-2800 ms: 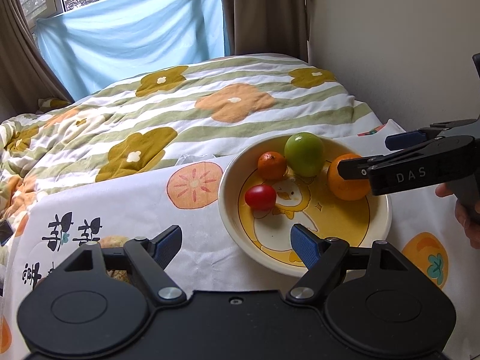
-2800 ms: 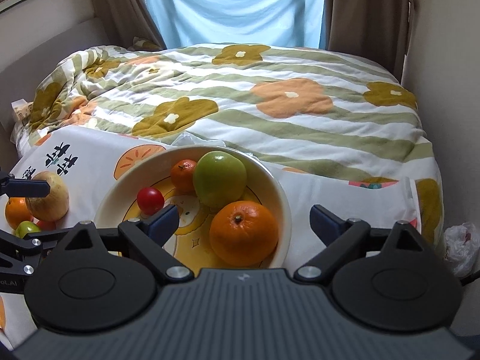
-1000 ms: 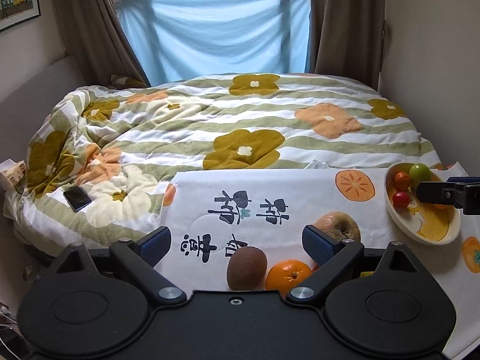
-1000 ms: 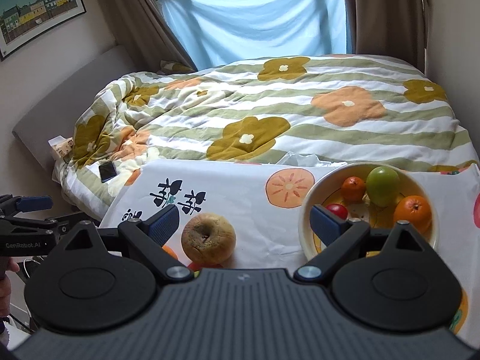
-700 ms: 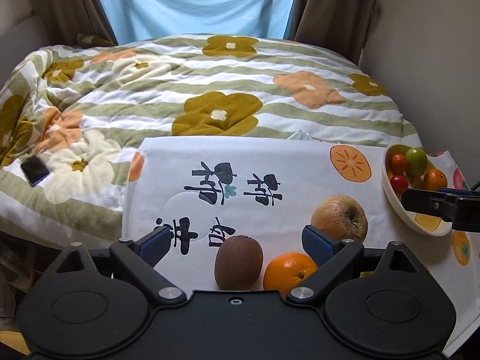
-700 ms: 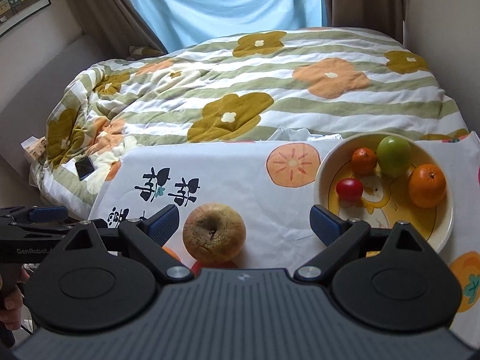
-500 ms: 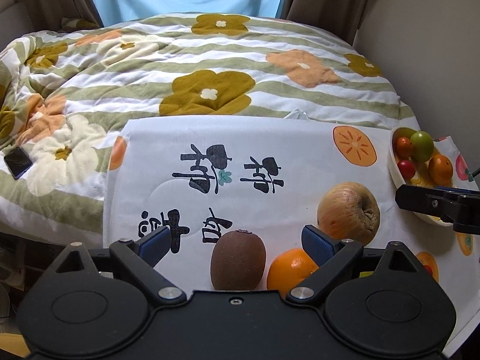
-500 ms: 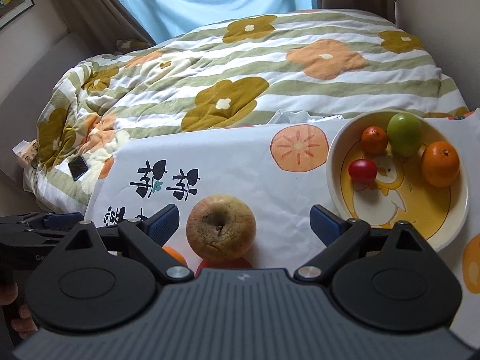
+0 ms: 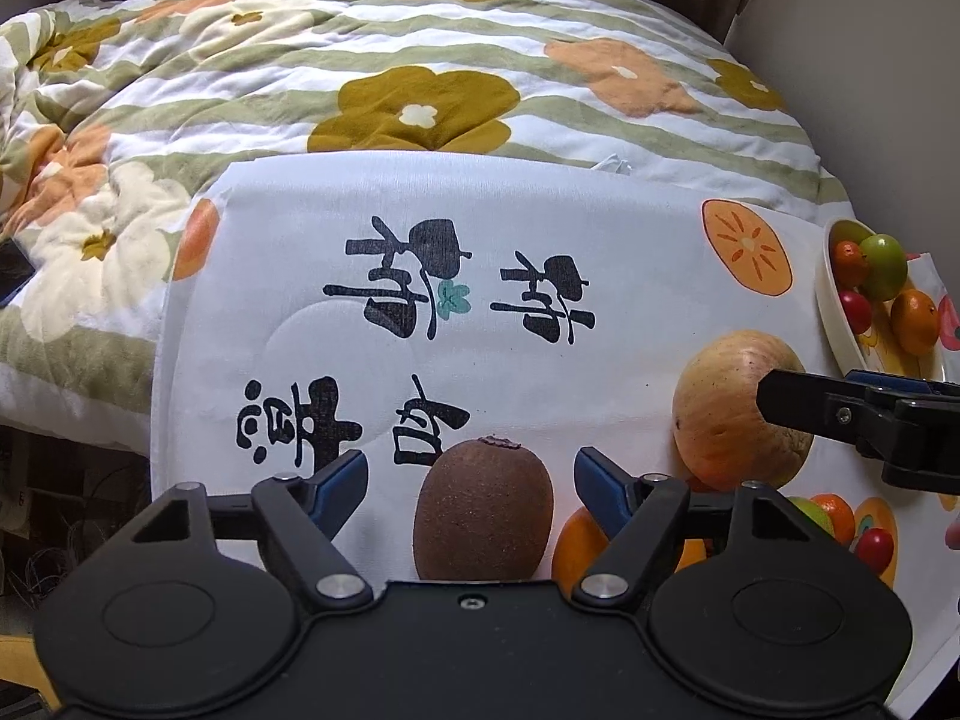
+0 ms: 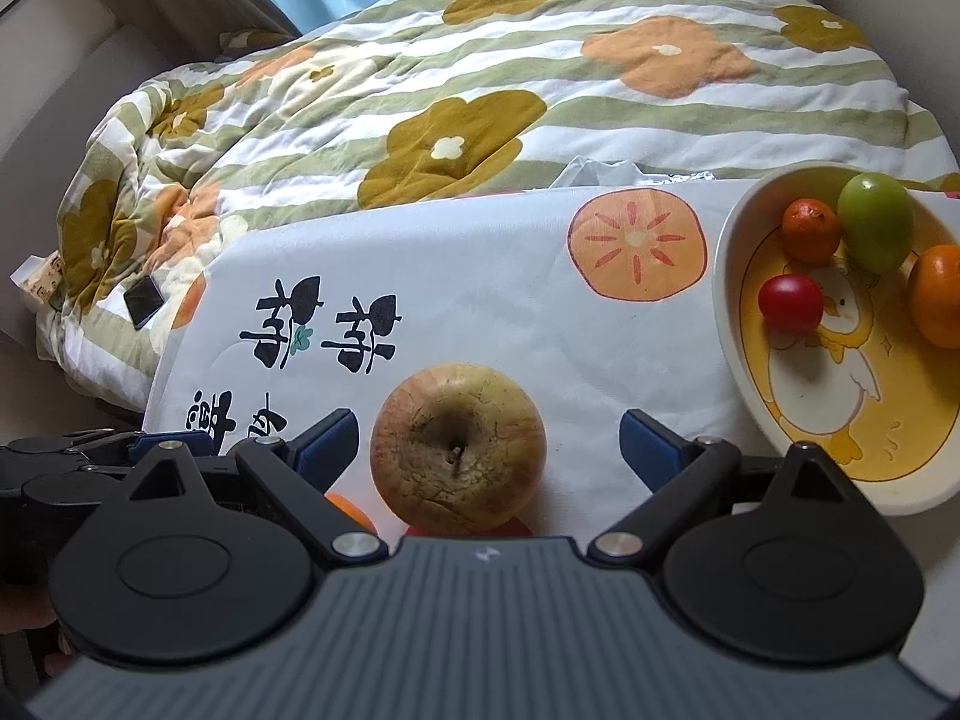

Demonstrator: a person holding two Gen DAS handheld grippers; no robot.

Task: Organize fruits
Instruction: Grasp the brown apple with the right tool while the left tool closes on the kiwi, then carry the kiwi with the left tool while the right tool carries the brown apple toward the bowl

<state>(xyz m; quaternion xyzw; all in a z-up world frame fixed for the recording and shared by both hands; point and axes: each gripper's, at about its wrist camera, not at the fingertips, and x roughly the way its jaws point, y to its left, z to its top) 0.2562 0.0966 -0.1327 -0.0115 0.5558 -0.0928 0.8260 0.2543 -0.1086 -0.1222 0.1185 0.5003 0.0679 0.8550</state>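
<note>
Kiwi (image 9: 483, 507) sits right between the fingers of the left gripper (image 9: 470, 480), its long axis running away from the tool, the dried blossom end pointing toward the quilt (image 9: 420, 60) beyond. The blue pads (image 9: 594, 489) stand clear of the brown skin on both sides; those jaws have just been closing in, yet there is a gap on each flank and nothing is pinched. Just to the right of that gripper, half hidden under its right finger, lies an orange (image 9: 576, 546), touching or nearly touching the kiwi.

Over at the right gripper (image 10: 489, 444), a big yellowish apple (image 10: 458, 447) rests between the spread fingers with its stem hollow facing up and toward the tool, so its core axis tilts back at the camera. Both pads are well off its sides, the jaws wide apart and holding nothing. From the left wrist view one black finger of that same tool reaches across in front of the apple.

Ahead and to the right of the right gripper stands the cream bowl (image 10: 729, 324) with a duck printed inside, holding a red tomato (image 10: 790, 302), a small tangerine (image 10: 810, 228), a green fruit (image 10: 875, 229) and another orange at the frame edge. Everything lies on a white printed cloth (image 10: 480, 300) spread over the bed.
</note>
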